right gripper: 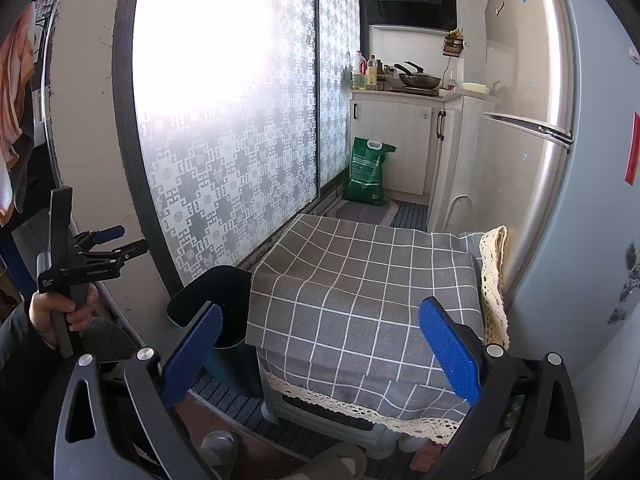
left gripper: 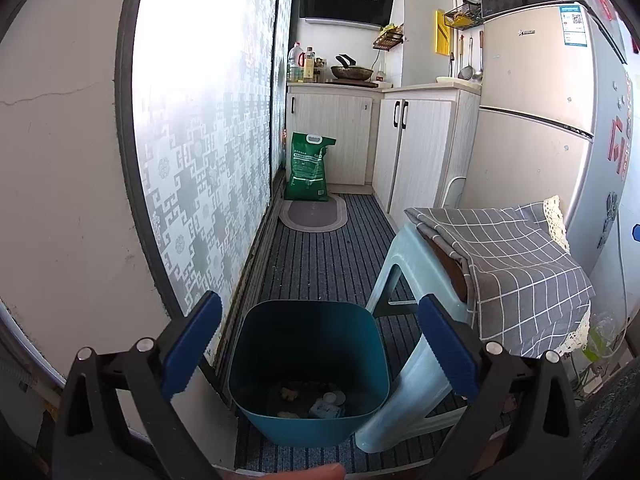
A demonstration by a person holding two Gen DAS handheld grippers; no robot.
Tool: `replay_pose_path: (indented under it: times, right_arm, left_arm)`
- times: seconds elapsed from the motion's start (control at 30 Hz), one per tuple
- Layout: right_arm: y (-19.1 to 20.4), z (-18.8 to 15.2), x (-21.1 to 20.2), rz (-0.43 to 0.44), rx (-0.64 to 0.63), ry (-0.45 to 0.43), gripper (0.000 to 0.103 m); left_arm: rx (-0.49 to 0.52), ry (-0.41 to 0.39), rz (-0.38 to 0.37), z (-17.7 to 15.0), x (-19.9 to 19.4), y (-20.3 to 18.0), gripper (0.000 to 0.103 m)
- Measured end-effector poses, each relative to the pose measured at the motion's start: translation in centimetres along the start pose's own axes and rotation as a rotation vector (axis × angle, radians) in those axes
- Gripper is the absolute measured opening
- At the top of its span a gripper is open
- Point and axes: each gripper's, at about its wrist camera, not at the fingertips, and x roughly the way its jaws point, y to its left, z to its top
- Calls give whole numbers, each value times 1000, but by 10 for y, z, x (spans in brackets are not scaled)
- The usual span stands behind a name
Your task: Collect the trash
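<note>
Narrow kitchen floor, upright trash bin [left gripper: 310, 372], mouth upward

Both wrist views face down the kitchen, sharing the teal bin [left gripper: 310, 364] and checked cloth [right gripper: 360, 300].

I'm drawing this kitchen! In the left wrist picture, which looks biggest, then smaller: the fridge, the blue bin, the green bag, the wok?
1. Fridge, biggest by far.
2. Blue bin, though it sits closest to the camera, which makes it look bigger.
3. Green bag, far away on the floor.
4. Wok, smallest and farthest.
</note>
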Motion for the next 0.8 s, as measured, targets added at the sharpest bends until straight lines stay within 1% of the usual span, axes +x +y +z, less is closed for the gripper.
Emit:
replay_pose_path:
  times: [0.43, 0.8]
  right_arm:
    - [2, 1, 4, -1, -8, 20, 100]
    - [3, 1, 4, 2, -9, 20, 100]
  left_arm:
    - [16, 9, 24, -1, 2, -5, 100]
    - [21, 21, 20, -2, 3, -9, 100]
